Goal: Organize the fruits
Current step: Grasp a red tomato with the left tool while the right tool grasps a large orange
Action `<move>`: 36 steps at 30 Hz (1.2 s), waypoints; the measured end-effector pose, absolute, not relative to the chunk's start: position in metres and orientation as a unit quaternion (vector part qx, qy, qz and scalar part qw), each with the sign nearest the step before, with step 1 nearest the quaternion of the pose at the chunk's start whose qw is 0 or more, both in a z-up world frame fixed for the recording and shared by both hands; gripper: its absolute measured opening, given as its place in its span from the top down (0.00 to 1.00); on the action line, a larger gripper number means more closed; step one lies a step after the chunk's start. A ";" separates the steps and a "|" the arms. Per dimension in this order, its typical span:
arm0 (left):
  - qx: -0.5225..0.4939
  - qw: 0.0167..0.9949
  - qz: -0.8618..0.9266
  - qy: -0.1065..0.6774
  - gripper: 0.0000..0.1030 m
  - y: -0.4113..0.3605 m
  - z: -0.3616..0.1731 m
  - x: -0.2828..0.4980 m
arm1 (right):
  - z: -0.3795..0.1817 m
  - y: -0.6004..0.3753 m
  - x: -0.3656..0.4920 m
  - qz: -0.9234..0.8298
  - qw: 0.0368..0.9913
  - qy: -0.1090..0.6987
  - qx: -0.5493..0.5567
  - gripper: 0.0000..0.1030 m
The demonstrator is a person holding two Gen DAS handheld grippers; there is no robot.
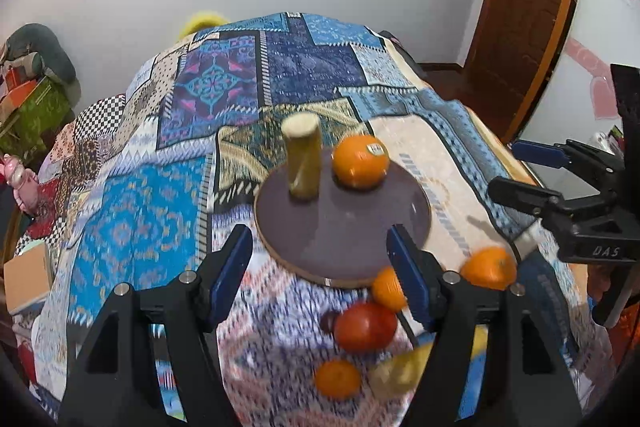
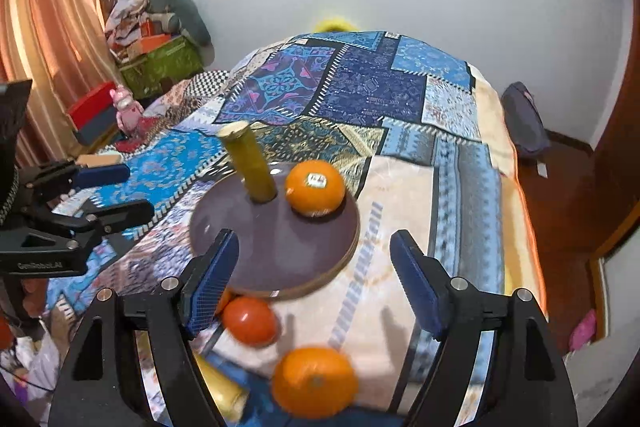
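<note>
Patchwork cloth [image 1: 208,87] in blue and purple covers the bed, and the fruit sits on it.

One orange with a sticker [image 1: 361,160] is already on the round brown plate [image 1: 348,239], next to a tall yellow-green post [image 1: 303,159] that stands upright on the plate. The other fruit lies on the cloth, just off the near edge of the plate. A plain orange [image 2: 315,381] is there, and a red fruit, maybe a tomato [image 2: 251,320], lies near it. A small orange [image 1: 388,289] peeks out beside the plate rim. Another small orange [image 1: 338,379] and something yellow [image 1: 394,373] sit closer to the camera. The yellow thing is too blurry to name.

The right gripper [image 2: 316,279] is spread wide with nothing in it. The plain orange lies just below and in front of it, right between the two fingers. So the right hand looks best placed to drop down and pick that one. An orange is round, so it has no long side to line up with.

The left gripper [image 1: 320,275] is wide apart too and holds nothing. It hangs over the near rim of the plate, with the red fruit just below it.
</note>
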State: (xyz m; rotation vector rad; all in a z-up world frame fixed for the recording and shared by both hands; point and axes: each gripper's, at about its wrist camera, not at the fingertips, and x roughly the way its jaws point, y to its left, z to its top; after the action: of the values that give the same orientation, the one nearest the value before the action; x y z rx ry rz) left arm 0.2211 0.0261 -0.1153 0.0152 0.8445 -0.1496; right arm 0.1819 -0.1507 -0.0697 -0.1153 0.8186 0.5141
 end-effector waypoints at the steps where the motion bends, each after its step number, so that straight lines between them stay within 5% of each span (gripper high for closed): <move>1: 0.009 0.908 -0.074 0.413 0.32 0.024 -0.117 0.213 | -0.071 -0.153 0.176 0.245 0.885 0.392 -0.052 0.26; 30: -0.025 0.847 -0.110 0.519 0.33 0.002 -0.208 0.208 | -0.160 -0.181 0.137 0.190 0.853 0.486 0.012 0.26; 36: -0.026 0.848 -0.107 0.518 0.38 0.002 -0.214 0.211 | -0.164 -0.175 0.139 0.198 0.851 0.486 0.001 0.37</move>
State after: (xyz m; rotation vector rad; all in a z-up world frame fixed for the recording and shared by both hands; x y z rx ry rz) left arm 0.2112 0.0024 -0.2137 -0.0558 1.0917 -0.2253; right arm 0.1391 -0.1755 -0.1637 0.0013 1.0231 0.4172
